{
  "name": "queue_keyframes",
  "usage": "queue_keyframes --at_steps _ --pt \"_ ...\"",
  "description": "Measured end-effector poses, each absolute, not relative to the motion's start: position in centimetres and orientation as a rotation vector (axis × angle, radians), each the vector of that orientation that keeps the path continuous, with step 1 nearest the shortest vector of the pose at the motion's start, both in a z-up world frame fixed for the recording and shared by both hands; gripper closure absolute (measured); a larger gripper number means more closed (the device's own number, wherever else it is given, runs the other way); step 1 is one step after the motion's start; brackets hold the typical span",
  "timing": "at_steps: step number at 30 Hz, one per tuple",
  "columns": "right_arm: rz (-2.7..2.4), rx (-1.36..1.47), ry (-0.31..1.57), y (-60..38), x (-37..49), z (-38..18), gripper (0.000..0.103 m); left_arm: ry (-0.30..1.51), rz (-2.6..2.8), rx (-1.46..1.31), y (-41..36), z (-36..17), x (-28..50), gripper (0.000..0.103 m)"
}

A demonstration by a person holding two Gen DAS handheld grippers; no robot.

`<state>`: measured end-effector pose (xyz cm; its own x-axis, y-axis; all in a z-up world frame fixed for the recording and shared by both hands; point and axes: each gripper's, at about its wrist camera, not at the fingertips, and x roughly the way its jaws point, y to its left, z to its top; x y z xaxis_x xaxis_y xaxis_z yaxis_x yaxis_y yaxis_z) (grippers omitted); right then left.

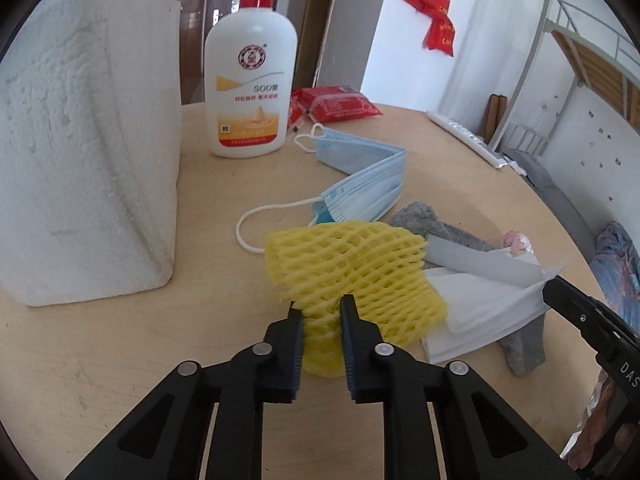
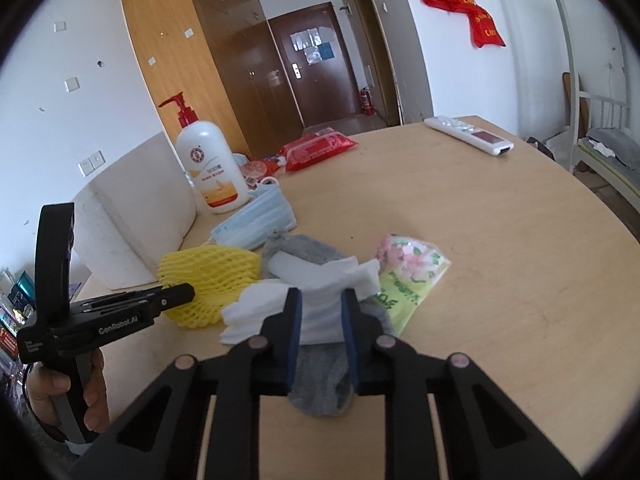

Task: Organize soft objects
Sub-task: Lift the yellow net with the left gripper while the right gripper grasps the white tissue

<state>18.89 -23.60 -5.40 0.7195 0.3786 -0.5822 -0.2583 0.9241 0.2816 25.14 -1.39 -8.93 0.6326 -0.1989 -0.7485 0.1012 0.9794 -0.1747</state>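
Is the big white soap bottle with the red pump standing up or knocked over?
Standing up. The bottle sits on its flat bottom on the table, with its red pump pointing upward on top.

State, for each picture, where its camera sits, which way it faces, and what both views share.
Left wrist: sits behind the left hand-held gripper, facing down at the yellow foam net it pinches.
Right wrist: sits behind the right hand-held gripper, facing the white tissue it pinches; a hand shows.
Shared: lotion bottle, blue masks.

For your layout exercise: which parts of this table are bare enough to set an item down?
Bare wood lies between the remote and the floral packet, and along the table edge before the foam block. Crowded: bottle, masks, yellow net, tissues.
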Motion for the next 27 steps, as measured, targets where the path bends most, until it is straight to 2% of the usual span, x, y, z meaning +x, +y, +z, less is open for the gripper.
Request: queue_keyframes --at_steps 3,17,19,21,22,24,27 --pt "0.368 0.186 0.670 -23.5 18.6 -5.1 0.088 0.851 -0.188 -0.113 -1.6 -8.6 24.8 0.091" --pt "0.433 0.104 0.668 -21.7 16.2 -4.9 0.087 0.791 -0.232 -0.115 -1.3 -7.5 23.4 0.091" --pt "0.407 0.061 0.645 -21.3 15.9 -4.6 0.081 0.792 -0.240 -0.118 -1.1 -7.3 23.1 0.091" --pt "0.403 0.019 0.628 -21.0 15.7 -4.5 0.057 0.792 -0.249 -0.125 -0.9 -7.3 22.7 0.091" --pt "0.403 0.012 0.616 -20.9 15.5 -4.4 0.052 0.792 -0.253 -0.127 -0.7 -7.2 22.3 0.091" --pt "0.409 -0.014 0.597 -20.6 15.2 -4.2 0.035 0.790 -0.251 -0.126 -0.3 -7.2 21.9 0.091" --pt "0.454 -0.063 0.585 -19.5 14.8 -4.1 0.033 0.788 -0.250 -0.136 0.3 -7.0 20.9 0.091"
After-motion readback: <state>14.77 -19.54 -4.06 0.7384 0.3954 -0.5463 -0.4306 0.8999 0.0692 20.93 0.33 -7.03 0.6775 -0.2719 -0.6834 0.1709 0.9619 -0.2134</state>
